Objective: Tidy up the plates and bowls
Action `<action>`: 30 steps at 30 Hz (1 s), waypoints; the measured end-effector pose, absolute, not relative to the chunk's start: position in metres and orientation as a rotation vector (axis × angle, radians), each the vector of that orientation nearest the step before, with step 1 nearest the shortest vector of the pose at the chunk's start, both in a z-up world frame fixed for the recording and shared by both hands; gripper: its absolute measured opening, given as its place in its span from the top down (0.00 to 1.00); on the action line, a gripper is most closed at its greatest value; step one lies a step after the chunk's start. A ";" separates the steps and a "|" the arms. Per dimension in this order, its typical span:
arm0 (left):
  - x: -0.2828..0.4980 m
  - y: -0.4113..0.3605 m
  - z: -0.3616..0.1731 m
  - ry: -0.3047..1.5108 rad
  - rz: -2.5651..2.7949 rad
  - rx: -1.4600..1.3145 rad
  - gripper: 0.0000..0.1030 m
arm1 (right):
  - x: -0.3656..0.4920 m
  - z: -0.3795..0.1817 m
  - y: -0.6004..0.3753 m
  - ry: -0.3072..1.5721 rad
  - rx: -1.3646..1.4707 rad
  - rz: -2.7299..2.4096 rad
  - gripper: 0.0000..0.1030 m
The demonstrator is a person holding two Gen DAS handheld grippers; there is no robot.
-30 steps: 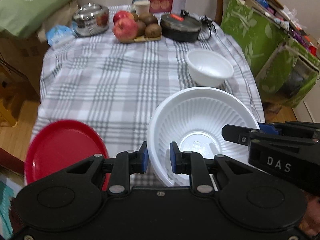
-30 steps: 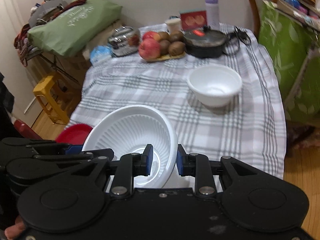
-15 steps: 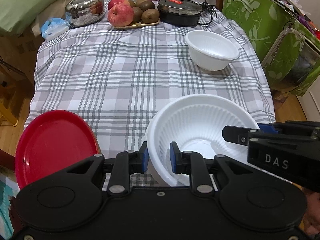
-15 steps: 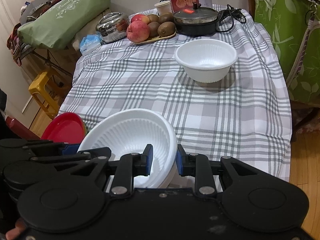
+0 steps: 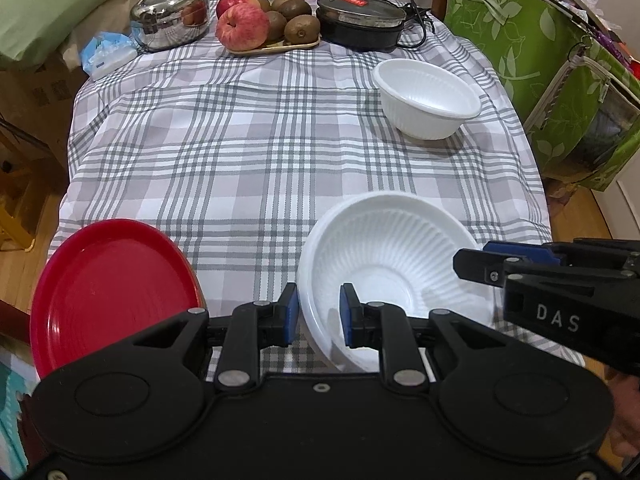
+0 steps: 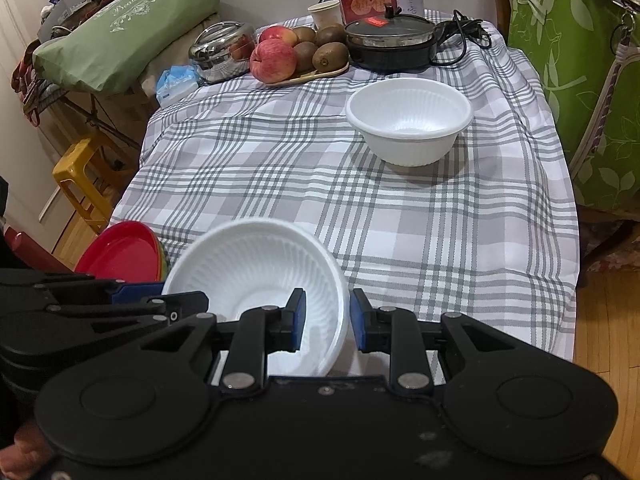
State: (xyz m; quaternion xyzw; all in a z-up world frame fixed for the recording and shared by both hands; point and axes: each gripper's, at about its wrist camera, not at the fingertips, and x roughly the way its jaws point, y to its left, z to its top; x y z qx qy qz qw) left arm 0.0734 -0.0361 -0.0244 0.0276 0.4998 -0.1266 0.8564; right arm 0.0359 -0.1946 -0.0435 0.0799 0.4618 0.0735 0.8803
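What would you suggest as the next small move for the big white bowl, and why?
Probably carry the large bowl, pinched at opposite rims by the left gripper and the right gripper, toward the smaller bowl farther along the table, since the two could stack.

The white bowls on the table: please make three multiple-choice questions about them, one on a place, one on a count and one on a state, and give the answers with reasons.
1. Where does the far bowl stand?
A. on a chair
B. on the plaid cloth, near the black pot
C. inside another bowl

2. How many white bowls are in view?
A. one
B. two
C. four

3. In what state is the near bowl?
A. upside down
B. full of fruit
C. open side up, empty, gripped at its rim from two sides

Answers:
1 B: it stands alone on the cloth, in front of the pot.
2 B: only the far bowl and the near bowl show.
3 C: the left tongs and the right tongs each grip its rim, and its ribbed inside is bare.
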 end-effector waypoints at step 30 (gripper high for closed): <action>0.122 -0.047 0.025 0.985 -0.292 0.048 0.73 | 0.069 -0.010 -0.232 0.888 0.197 0.067 0.73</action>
